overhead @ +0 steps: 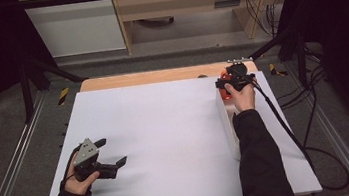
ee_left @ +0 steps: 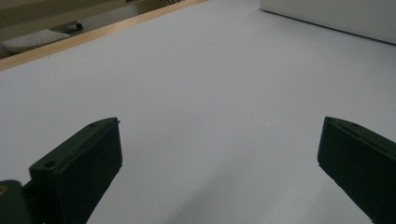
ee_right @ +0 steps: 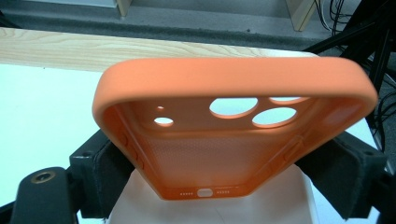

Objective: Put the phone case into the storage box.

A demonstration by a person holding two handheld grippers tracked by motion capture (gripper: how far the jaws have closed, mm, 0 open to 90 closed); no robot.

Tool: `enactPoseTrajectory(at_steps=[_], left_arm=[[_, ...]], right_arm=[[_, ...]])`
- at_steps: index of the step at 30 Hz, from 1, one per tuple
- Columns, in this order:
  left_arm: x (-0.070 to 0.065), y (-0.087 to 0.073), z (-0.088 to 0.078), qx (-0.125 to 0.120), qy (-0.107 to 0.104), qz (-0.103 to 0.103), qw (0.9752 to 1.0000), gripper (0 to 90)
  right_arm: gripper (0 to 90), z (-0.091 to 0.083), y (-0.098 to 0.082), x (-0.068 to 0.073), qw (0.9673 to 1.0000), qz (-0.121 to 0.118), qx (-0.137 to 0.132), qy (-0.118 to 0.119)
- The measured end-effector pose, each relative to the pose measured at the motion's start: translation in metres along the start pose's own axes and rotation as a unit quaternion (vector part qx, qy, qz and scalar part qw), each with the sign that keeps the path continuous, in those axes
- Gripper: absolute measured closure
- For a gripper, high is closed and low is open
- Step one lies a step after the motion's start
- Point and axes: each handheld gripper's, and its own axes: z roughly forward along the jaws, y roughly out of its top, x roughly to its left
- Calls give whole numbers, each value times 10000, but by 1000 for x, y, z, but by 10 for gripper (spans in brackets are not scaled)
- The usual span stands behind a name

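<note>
White table surface [overhead: 167, 139] spanning the work area, wooden strip [overhead: 160, 76] exposed along its far edge. Long white box [overhead: 228, 129] lying lengthwise near the right side, partly covered by the right sleeve; its pale wall also visible far off in the left gripper view [ee_left: 336, 18]. Right gripper [overhead: 233, 81] positioned at the far right corner of the surface, above the far end of the box, cable trailing back toward the near right. Jaws of the right gripper [ee_right: 205, 161] clamped on the two long sides of an orange phone case [ee_right: 233, 126], held off the table, open side toward the camera, camera cut-outs at the far end, port slot nearest the jaws; case seen in the high view as an orange patch [overhead: 222, 83] beside the hand. Left gripper [overhead: 111, 156] resting low over the near left part of the surface, well apart from the case, jaws spread wide with nothing between them [ee_left: 219, 154].
</note>
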Motion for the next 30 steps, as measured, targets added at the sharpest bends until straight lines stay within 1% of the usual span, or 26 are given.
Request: enactPoseTrajectory(at_steps=[5, 11, 15, 20, 22, 24, 25, 26, 27, 30], left_arm=[[0, 0, 0, 6, -1, 5, 10000, 0], [0, 0, 0, 7, -4, 5, 10000, 0], [0, 0, 0, 12, -7, 10, 10000, 0], [0, 0, 0, 19, -12, 16, 10000, 0], [0, 0, 0, 14, -10, 9, 10000, 0], [0, 0, 0, 17, -10, 11, 10000, 0], [0, 0, 0, 14, -16, 13, 10000, 0], [0, 0, 0, 14, -16, 13, 10000, 0], [0, 0, 0, 18, -15, 14, 10000, 0], [0, 0, 1, 21, -16, 15, 10000, 0]], right_arm=[[153, 0, -1, 0, 10000, 1, 9, 4], [151, 4, -4, 0, 9999, -7, 94, 40], [151, 4, -5, -2, 9999, 62, 71, 53], [147, 4, -5, -3, 9999, 46, 73, 78], [126, 4, -5, -3, 9998, 117, 85, 143], [100, 3, -4, -4, 9996, 131, 107, 216], [70, 3, -3, -5, 9996, 142, 98, 217], [70, 3, -3, -5, 9996, 142, 98, 217], [30, 2, -3, -5, 9995, 102, 96, 272], [21, 1, -3, -5, 9995, 110, 61, 290]])
